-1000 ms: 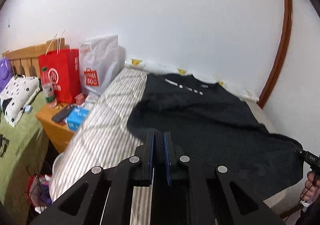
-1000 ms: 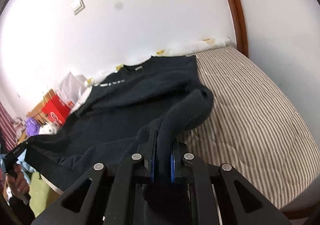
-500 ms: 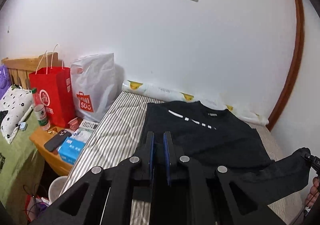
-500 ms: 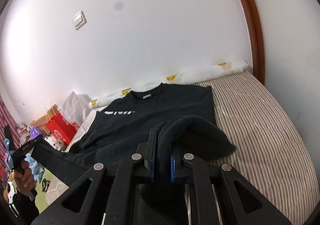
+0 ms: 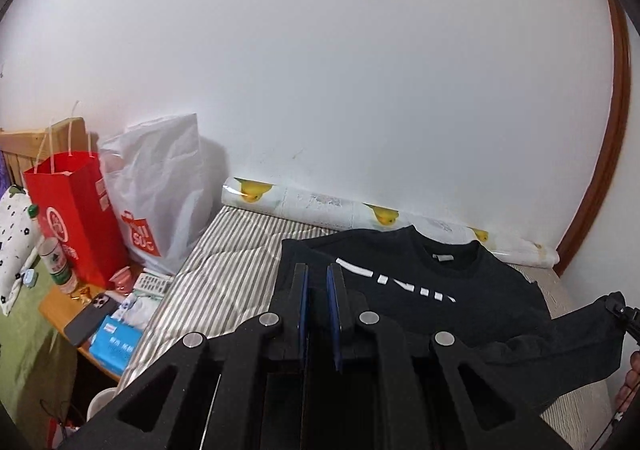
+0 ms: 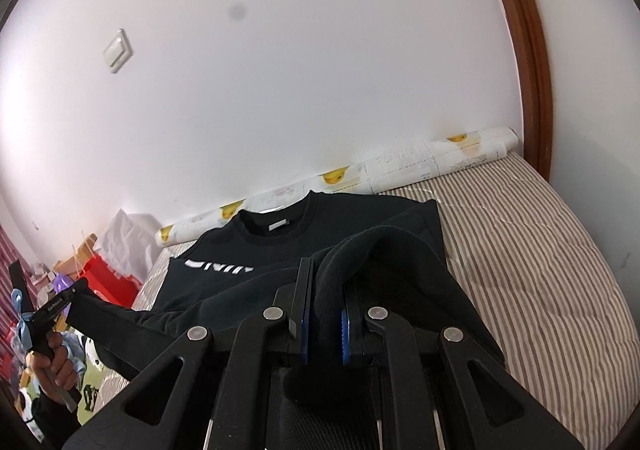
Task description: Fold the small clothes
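Both claws grip the black sweatshirt (image 5: 436,302) lying on the striped bed (image 6: 540,270). The left claw (image 5: 318,314) pinches its hem; the right claw (image 6: 322,314) clamps a raised fold.

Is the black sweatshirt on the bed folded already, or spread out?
Partly folded. The black sweatshirt lies chest-up with collar toward the wall, while both grippers hold its lower edge raised above the bed.

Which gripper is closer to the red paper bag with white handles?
Left. The left gripper holds the black sweatshirt on the bed's side nearest the red paper bag. The right gripper holds it on the far side.
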